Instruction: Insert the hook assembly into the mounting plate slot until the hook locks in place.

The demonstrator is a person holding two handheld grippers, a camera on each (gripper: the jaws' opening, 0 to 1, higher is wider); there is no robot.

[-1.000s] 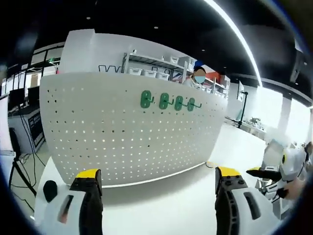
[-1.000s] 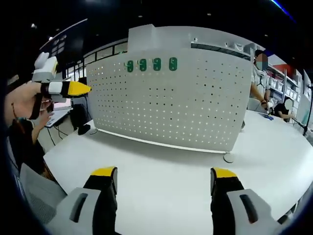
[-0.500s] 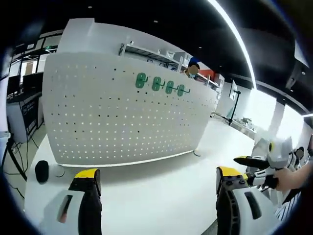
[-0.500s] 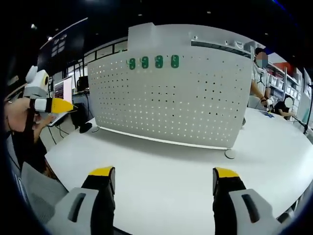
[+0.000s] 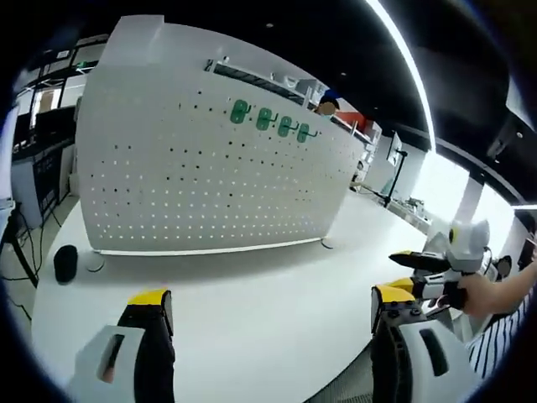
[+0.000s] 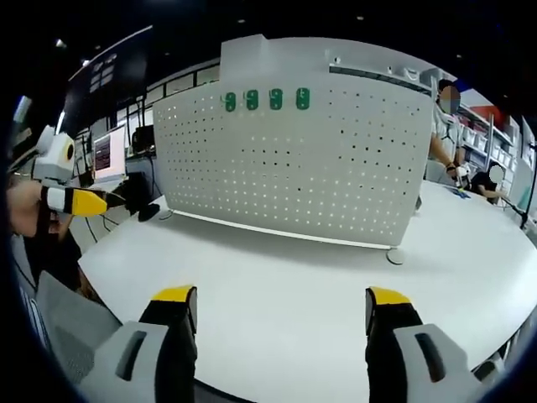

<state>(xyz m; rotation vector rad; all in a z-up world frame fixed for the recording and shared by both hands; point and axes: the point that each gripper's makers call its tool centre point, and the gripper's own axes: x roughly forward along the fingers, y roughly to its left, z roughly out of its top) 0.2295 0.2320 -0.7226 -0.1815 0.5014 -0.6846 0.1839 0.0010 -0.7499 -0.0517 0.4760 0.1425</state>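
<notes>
Both tongs point(image 5: 268, 306) point(image 6: 281, 306) back from pegboard point(image 6: 294, 168) since earlier, jaws apart, empty; no legible writing.

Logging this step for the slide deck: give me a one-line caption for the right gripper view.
Open right claw faces white pegboard carrying four green hooks.

Ahead of the left tool point(image 5: 267, 323) stands a white perforated panel point(image 5: 193, 168) that looks like painted sheet metal, smooth and matt, its round holes catching light. Near its upper edge sit four green hook plates point(image 5: 268, 120) with a glossy, plastic-like look. The white bench point(image 5: 252, 285) beneath both tools is smooth with a soft satin sheen. The right tool point(image 6: 279, 332) has grey moulded plastic jaws tipped with matt yellow pads point(image 6: 174, 294). A small black puck point(image 5: 65, 263) left of the panel looks matt.
</notes>
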